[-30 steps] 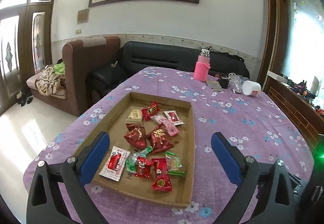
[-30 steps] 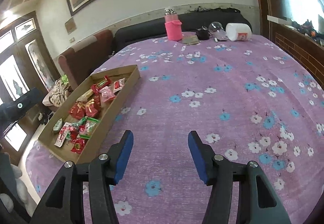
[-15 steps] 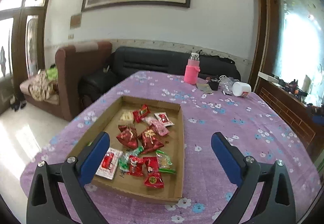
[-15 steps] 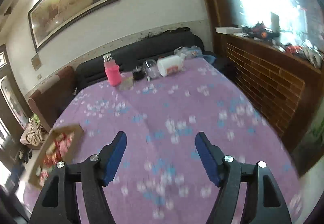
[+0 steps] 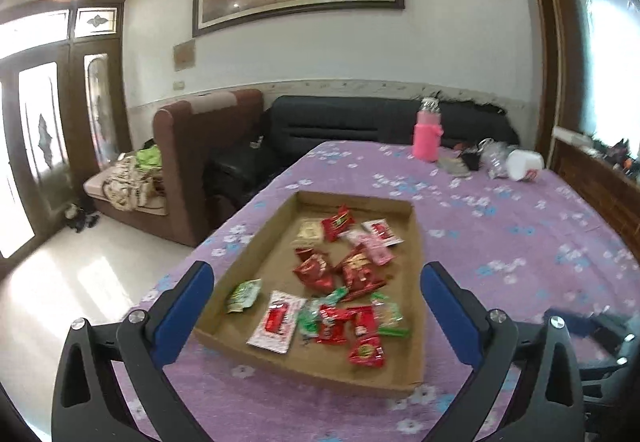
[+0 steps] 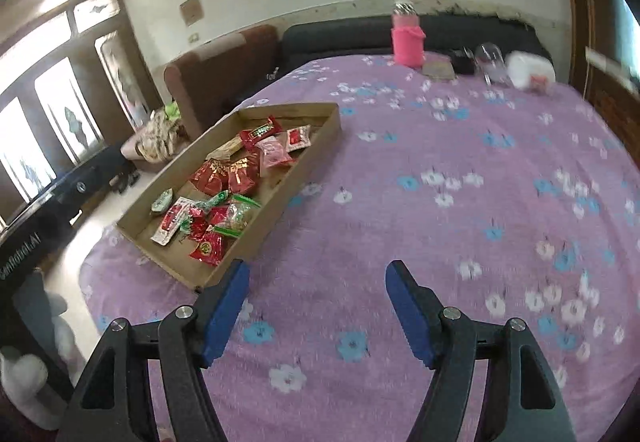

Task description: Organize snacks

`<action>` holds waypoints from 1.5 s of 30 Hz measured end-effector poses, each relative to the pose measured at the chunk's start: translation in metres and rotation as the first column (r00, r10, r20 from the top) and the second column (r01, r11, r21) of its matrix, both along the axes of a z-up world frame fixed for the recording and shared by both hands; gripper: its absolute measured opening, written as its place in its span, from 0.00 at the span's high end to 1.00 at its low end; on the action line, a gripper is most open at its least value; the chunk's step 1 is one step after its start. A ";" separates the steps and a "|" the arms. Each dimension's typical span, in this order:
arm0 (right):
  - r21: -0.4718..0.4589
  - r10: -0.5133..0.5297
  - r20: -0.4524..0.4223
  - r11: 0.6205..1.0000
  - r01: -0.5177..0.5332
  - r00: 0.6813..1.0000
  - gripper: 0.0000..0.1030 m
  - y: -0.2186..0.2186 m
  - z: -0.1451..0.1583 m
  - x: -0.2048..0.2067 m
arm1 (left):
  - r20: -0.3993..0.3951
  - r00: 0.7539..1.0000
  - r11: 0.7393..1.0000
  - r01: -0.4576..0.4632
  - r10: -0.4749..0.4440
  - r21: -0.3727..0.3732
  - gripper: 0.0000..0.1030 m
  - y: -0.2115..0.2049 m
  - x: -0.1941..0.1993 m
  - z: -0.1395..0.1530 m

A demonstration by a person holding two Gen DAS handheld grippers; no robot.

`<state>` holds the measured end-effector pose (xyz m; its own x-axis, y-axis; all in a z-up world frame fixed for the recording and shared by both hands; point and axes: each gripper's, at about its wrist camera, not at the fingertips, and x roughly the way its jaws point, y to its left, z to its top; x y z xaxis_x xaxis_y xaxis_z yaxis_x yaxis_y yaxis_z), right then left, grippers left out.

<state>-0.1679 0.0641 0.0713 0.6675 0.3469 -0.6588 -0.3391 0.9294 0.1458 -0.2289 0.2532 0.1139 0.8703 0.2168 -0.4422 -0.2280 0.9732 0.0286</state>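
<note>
A shallow cardboard tray [image 5: 416, 282] lies on the purple flowered tablecloth and holds several snack packets, mostly red [image 5: 314, 270], with some green [image 5: 242, 294] and pink [image 5: 370, 248] ones. My left gripper [image 5: 316, 306] is open and empty, held above the tray's near end. The tray also shows in the right wrist view [image 6: 304, 162] at the left. My right gripper [image 6: 318, 298] is open and empty, above bare cloth just right of the tray's near corner.
At the table's far end stand a pink bottle [image 5: 427, 134], a white jar on its side [image 5: 524, 165], a glass [image 6: 490, 60] and small dark items. Brown and black sofas [image 5: 320, 130] stand beyond the table. The floor drops off at the left.
The right wrist view has swung from facing the far right of the room back to the table and tray. The left gripper has shifted; a green packet now shows at the tray's left.
</note>
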 end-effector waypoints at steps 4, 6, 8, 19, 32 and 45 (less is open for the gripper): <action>-0.044 -0.020 0.068 0.999 0.023 0.998 0.27 0.009 0.004 -0.013 | -0.064 0.998 1.000 -0.008 0.007 -0.017 0.00 0.000 0.011 -0.005; -0.032 -0.042 0.061 0.999 0.044 0.997 0.27 0.006 -0.001 -0.011 | -0.080 0.997 1.000 -0.002 0.002 -0.009 0.00 -0.004 0.014 -0.008; -0.016 -0.065 0.029 0.998 0.065 0.997 0.26 0.001 -0.009 -0.007 | -0.090 0.996 1.000 0.003 -0.002 0.005 0.00 -0.007 0.015 -0.009; -0.010 -0.119 0.042 0.993 0.120 0.992 0.27 -0.012 -0.016 -0.011 | 0.069 0.997 1.000 -0.021 0.022 -0.016 0.00 -0.002 -0.012 0.007; -0.040 -0.043 0.097 0.998 0.047 0.994 0.26 0.004 0.000 -0.011 | 0.121 0.983 0.982 -0.149 0.135 0.114 0.00 -0.019 -0.024 0.032; -0.057 -0.027 0.047 0.998 0.030 0.999 0.26 0.017 -0.020 -0.016 | -0.090 0.990 0.994 -0.105 0.108 0.039 0.00 -0.016 -0.004 0.002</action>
<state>-0.1844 0.0807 0.0515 0.7068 0.2895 -0.6455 -0.3176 0.9452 0.0762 -0.2326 0.2367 0.1157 0.7975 0.3227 -0.5098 -0.3252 0.9416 0.0873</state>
